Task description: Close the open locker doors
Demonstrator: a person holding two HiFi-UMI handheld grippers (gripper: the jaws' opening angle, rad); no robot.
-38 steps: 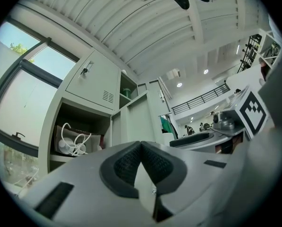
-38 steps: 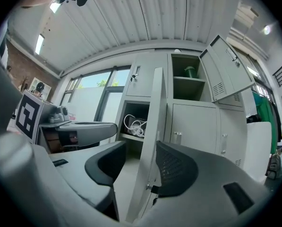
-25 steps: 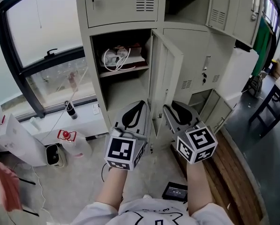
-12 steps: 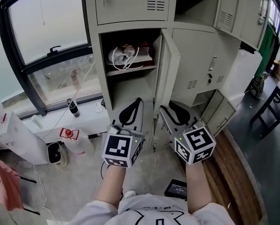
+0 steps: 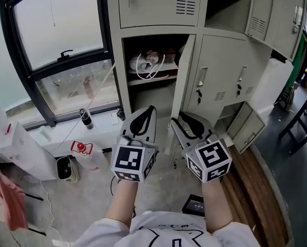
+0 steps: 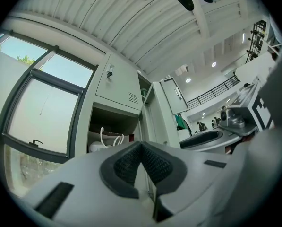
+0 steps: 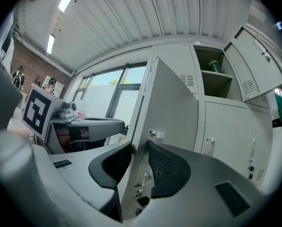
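Note:
The beige locker bank fills the head view. Its middle door [image 5: 183,81] stands ajar, edge-on to me, beside an open compartment [image 5: 148,63] that holds white cables. My right gripper [image 5: 180,123] straddles this door's [image 7: 171,103] free edge low down; in the right gripper view the right gripper [image 7: 140,148] has a pad lying against each face of the panel. My left gripper [image 5: 144,118] hangs just left of the door, in front of the compartment. In its own view the left gripper [image 6: 141,146] is shut with nothing between the pads. Another door [image 5: 276,14] stands open at the upper right.
A small low door [image 5: 246,120] hangs open at the bottom right. A window and sill with a dark bottle [image 5: 85,118] lie to the left, a white box [image 5: 65,169] on the floor below. A black device [image 5: 197,206] lies by my feet; wooden boards [image 5: 256,189] run at the right.
The middle door has swung from wide open to nearly edge-on, closer to its frame. Both grippers have moved with it, and the lockers sit further right in view.

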